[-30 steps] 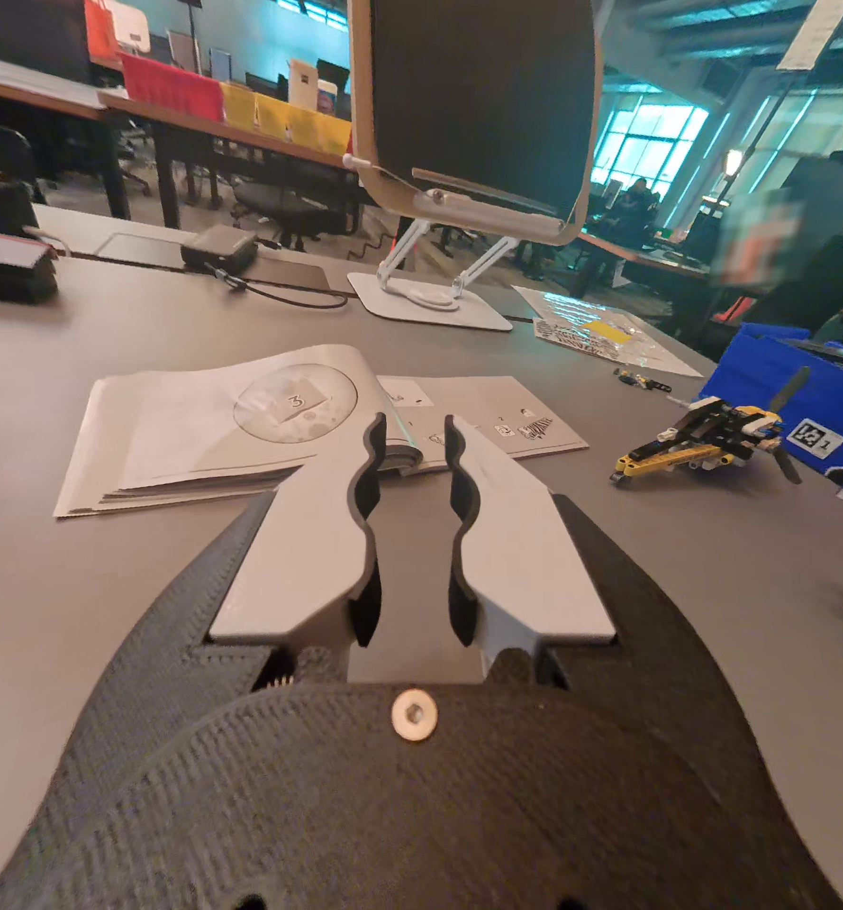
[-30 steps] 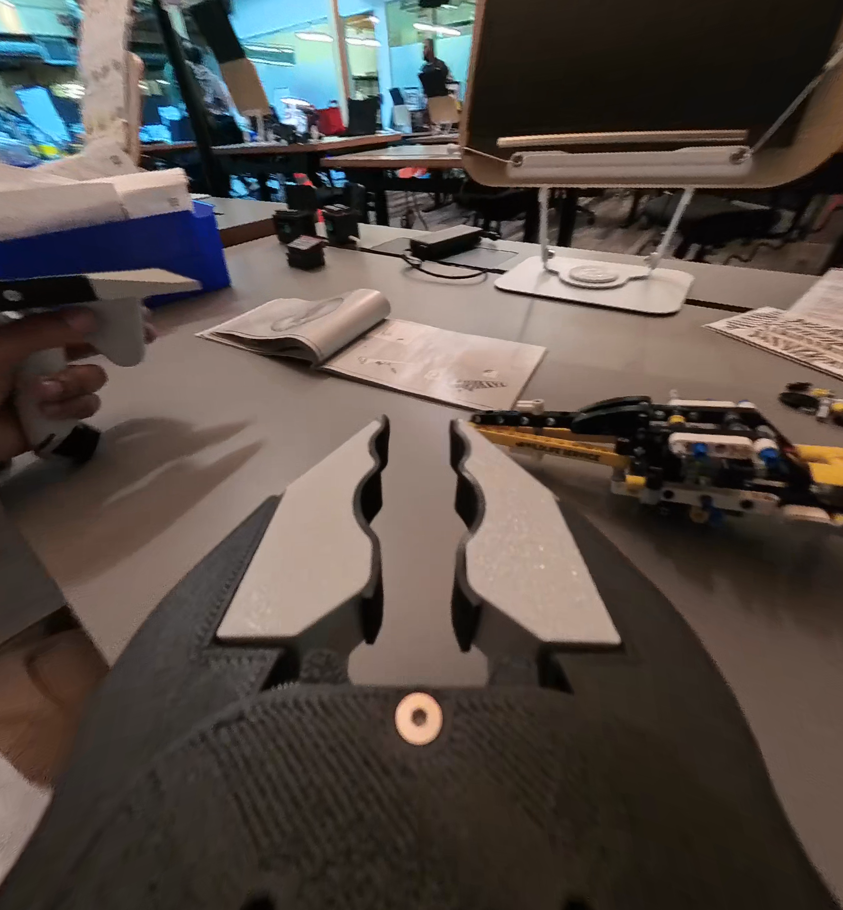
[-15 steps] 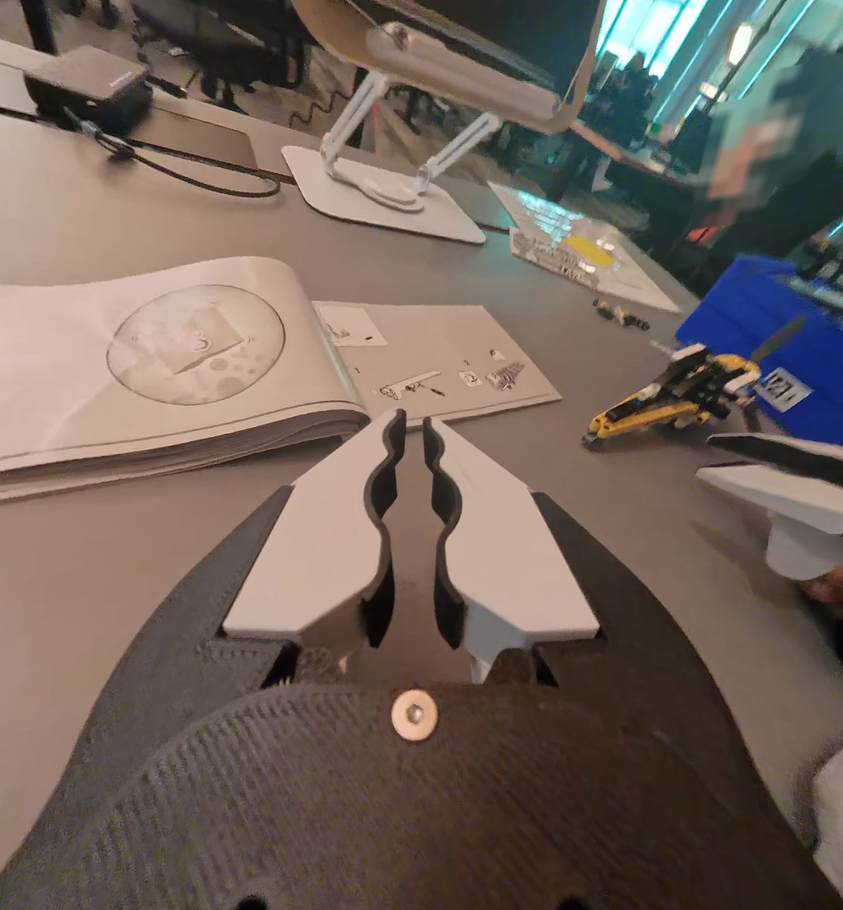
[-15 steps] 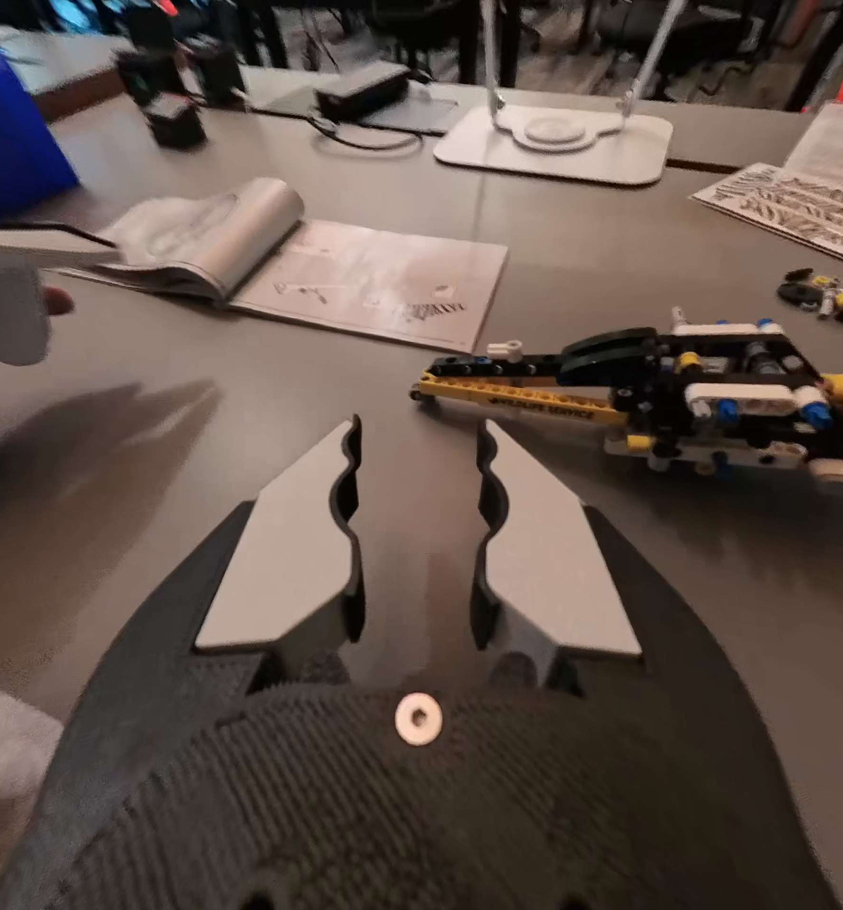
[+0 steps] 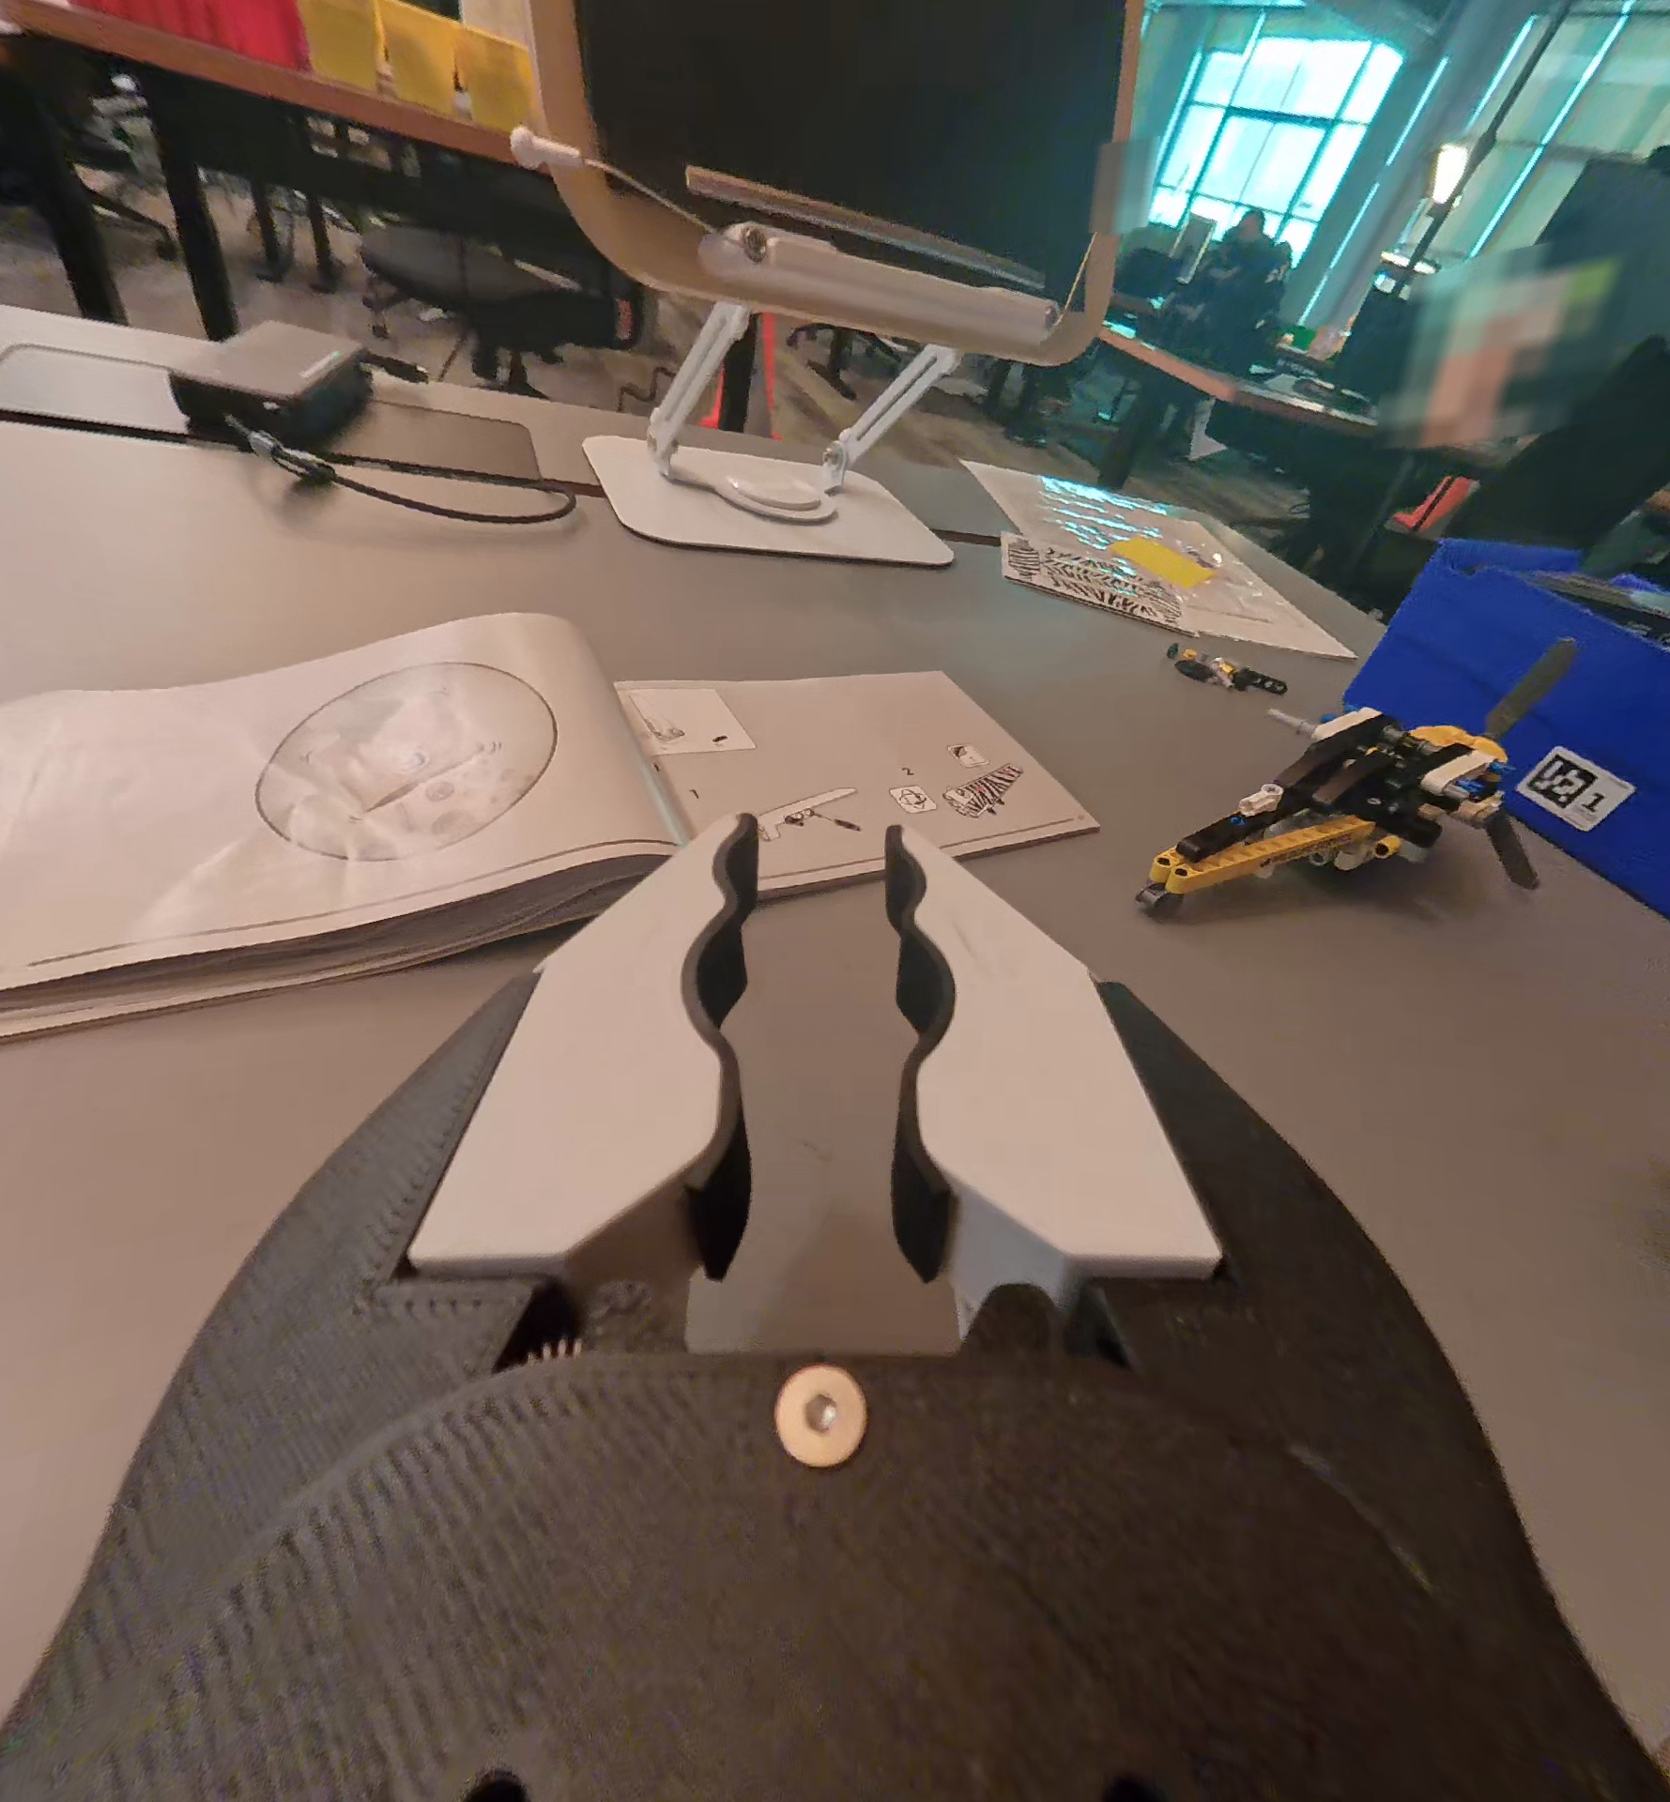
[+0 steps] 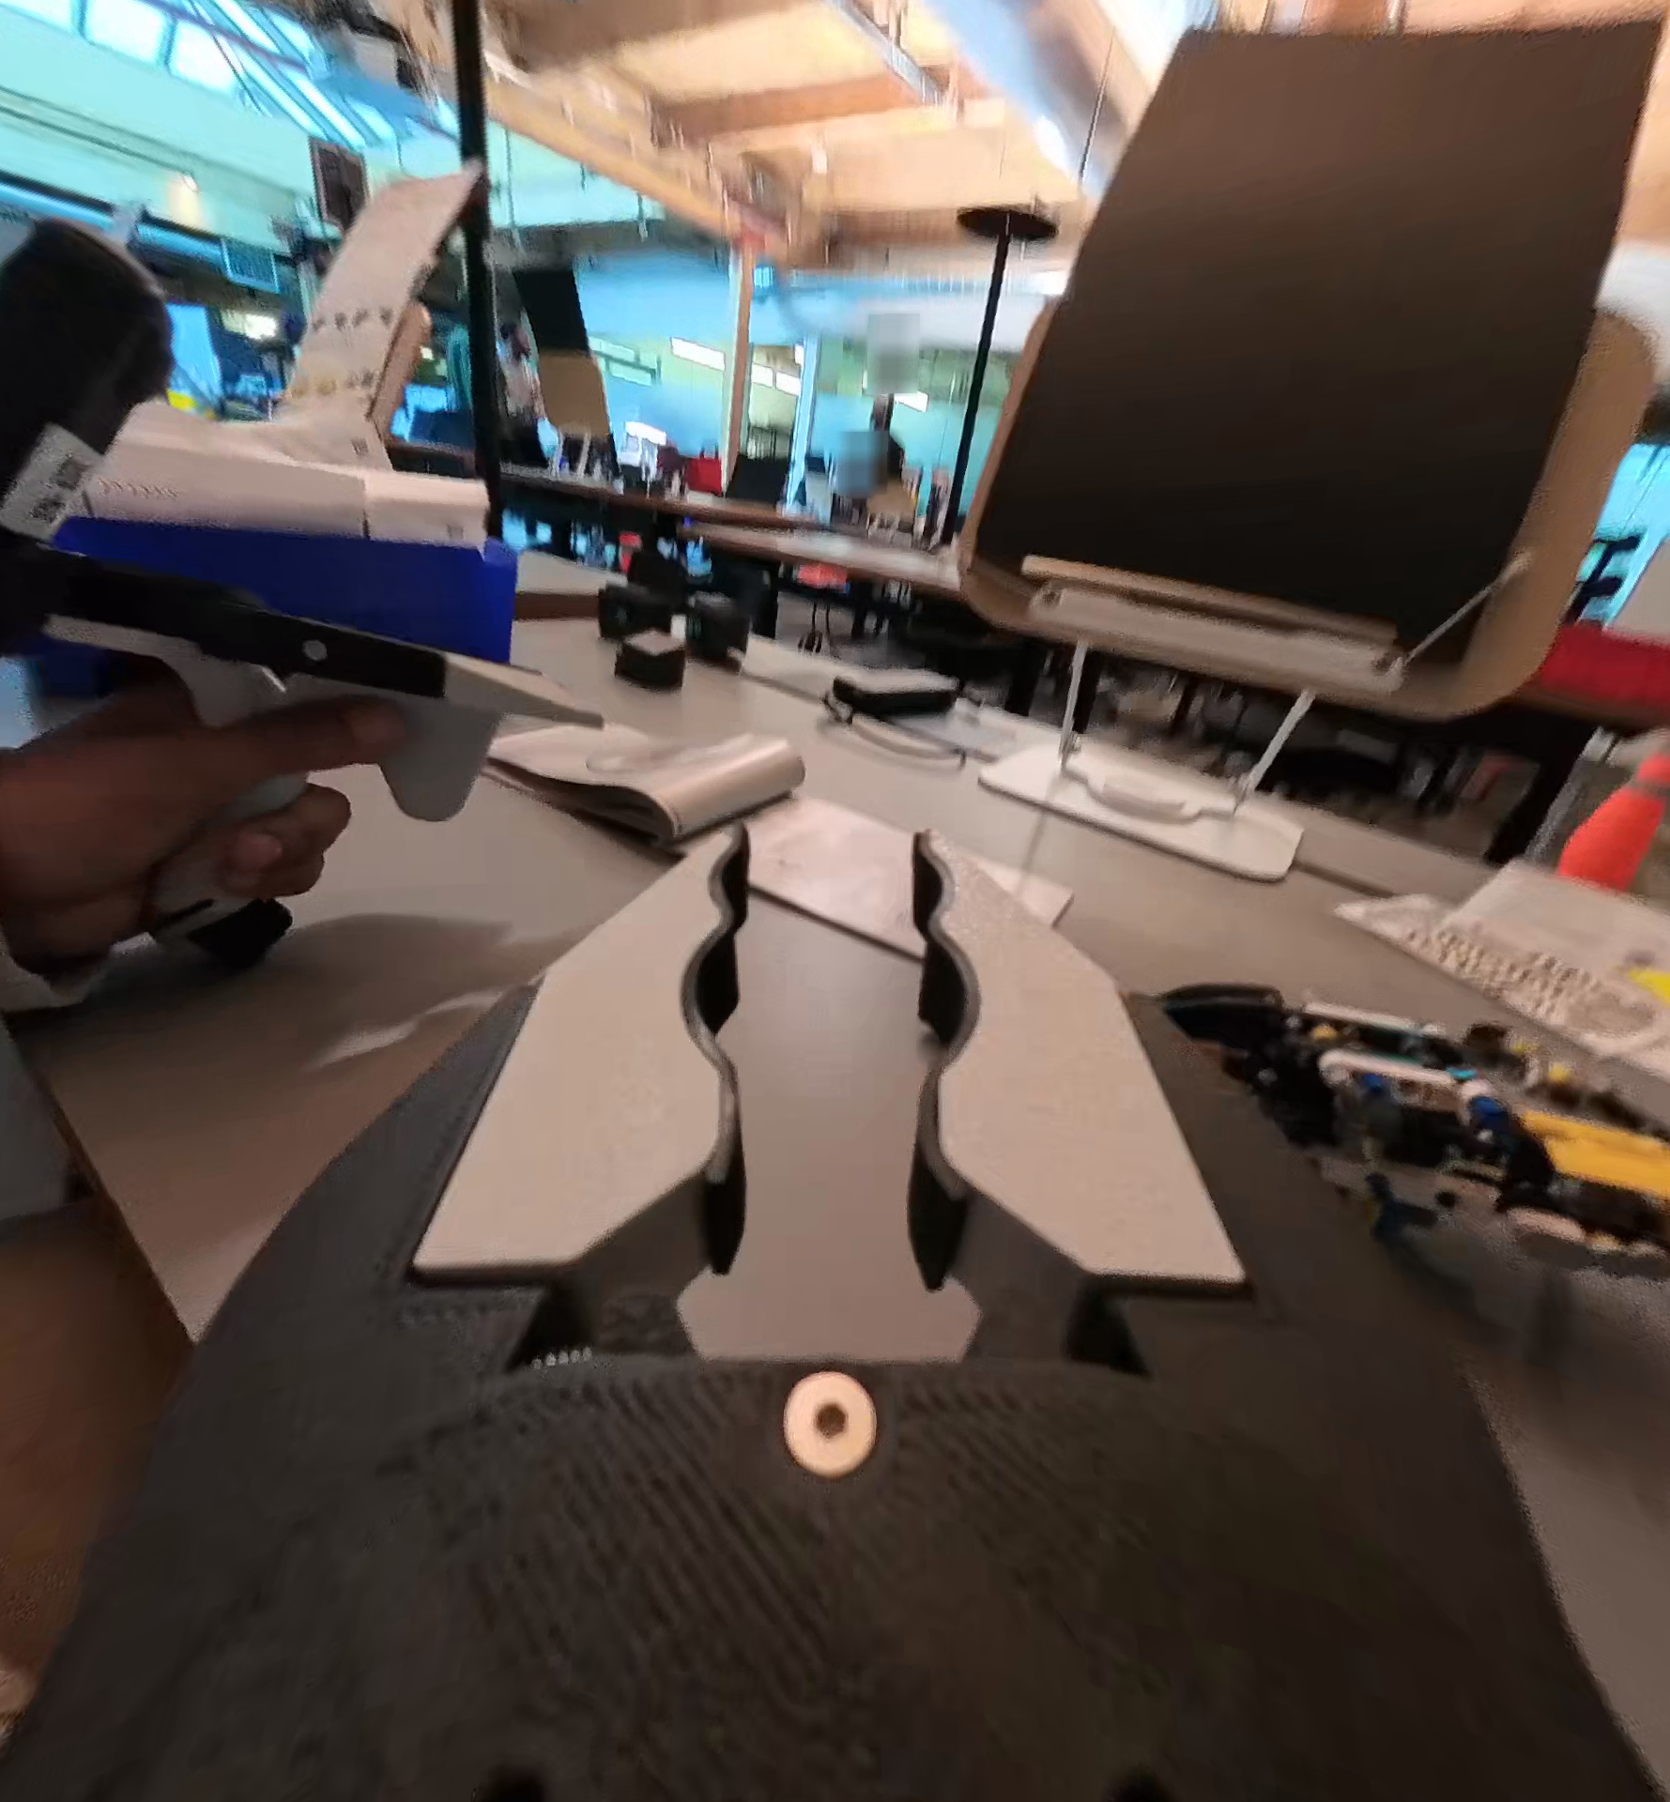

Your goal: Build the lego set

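A yellow, black and white lego helicopter model [image 5: 1338, 809] lies on the grey table [image 5: 1299, 1121], to the right of my left gripper. It also shows at the right edge of the right wrist view [image 6: 1455, 1112], partly hidden behind my right gripper's body. My left gripper [image 5: 821, 843] is open and empty, its tips over the open instruction booklet [image 5: 372, 800]. My right gripper [image 6: 831, 858] is open and empty above the table. A few small loose lego parts [image 5: 1226, 673] lie farther back. The other gripper, held in a hand [image 6: 128, 829], shows at the left of the right wrist view.
A tablet on a white stand [image 5: 772, 497] stands at the back of the table. A sticker sheet in a clear bag [image 5: 1152, 575] lies behind the model. A blue box [image 5: 1611, 741] is at the right. A black power brick with a cable [image 5: 270, 385] lies back left. The left gripper's tips are roughly 20 centimeters from the right gripper's.
My left gripper has opened wider and tilted back up. My right gripper has tilted up and moved so the model is now at its right edge; its jaws stay open.
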`<action>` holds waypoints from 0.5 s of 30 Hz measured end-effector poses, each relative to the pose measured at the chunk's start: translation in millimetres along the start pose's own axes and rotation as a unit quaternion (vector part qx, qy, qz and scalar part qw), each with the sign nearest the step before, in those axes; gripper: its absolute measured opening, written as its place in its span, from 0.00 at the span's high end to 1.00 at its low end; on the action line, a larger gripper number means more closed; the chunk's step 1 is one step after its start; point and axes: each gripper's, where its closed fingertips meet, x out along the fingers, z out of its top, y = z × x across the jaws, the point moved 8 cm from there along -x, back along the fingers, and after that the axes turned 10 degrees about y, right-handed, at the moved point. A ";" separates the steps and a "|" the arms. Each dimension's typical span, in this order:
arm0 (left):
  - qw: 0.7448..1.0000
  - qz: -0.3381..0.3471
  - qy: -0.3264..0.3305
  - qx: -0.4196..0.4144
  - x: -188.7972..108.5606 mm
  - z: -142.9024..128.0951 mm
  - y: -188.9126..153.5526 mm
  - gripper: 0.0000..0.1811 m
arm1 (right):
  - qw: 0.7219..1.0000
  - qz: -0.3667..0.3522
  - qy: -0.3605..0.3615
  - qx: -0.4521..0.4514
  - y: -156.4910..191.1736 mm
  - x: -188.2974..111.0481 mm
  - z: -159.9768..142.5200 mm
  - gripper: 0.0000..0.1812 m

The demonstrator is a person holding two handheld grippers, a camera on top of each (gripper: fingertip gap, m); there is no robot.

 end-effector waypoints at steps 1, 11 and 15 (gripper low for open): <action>1.000 0.004 -0.001 0.008 -0.8 -0.1 -1.5 0.86 | 1.000 -0.009 -0.021 -0.012 2.1 -4.7 1.0 0.84; 0.999 0.018 0.031 0.028 1.5 -2.9 -3.8 0.79 | 0.995 -0.064 -0.081 0.013 -12.9 -18.3 2.2 0.83; 0.999 -0.006 0.049 -0.013 4.9 -4.4 3.9 0.79 | 0.989 -0.057 -0.063 0.124 -41.6 -14.8 -1.1 0.82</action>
